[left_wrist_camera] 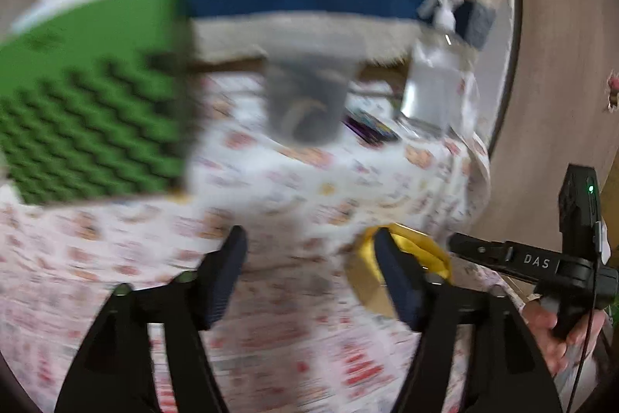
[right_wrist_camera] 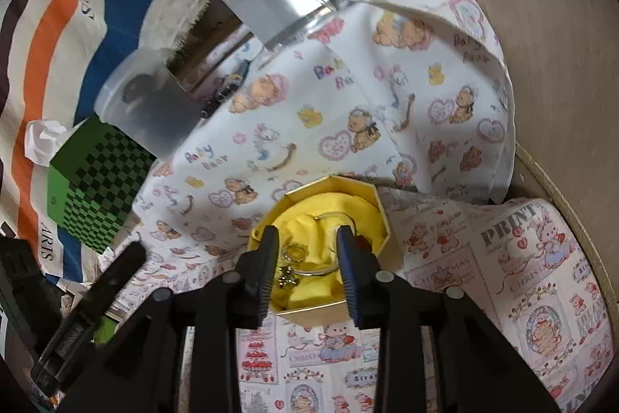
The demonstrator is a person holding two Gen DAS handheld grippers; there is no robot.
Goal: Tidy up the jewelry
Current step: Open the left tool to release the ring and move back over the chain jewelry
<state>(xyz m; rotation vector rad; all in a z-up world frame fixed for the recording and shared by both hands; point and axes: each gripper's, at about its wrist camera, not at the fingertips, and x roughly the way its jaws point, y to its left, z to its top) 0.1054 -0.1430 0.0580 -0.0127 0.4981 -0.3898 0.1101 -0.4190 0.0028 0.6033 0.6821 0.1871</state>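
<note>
A: Right now, the right tool (right_wrist_camera: 307,258) hangs over a gold box (right_wrist_camera: 379,215) on the counter, its two fingers partly apart and reaching down inside the rim. Nothing is pinched between them.

B: And the jewelry?

A: A thin silver bangle (right_wrist_camera: 323,270) lies on the yellow cloth lining (right_wrist_camera: 305,287) of the box, in the gap between the fingers, with a small gold charm (right_wrist_camera: 288,279) beside the left finger. Neither pad presses on them.

B: What of the other hand?

A: The left tool (left_wrist_camera: 311,254) stands wide apart and empty above the printed tablecloth (left_wrist_camera: 271,188); that view is blurred. Its right finger overlaps the gold box (left_wrist_camera: 367,287) in the picture, and the right hand (left_wrist_camera: 557,331) grips the other device at the far right edge.

B: Further out?

A: A green checkered box (right_wrist_camera: 96,188) sits at the left, with crumpled white tissue (right_wrist_camera: 42,138) behind it. A clear plastic cup (right_wrist_camera: 154,111) stands next to it, and a clear pump bottle (left_wrist_camera: 437,80) beyond. A striped towel (right_wrist_camera: 50,37) in orange, blue and cream covers the back.
</note>
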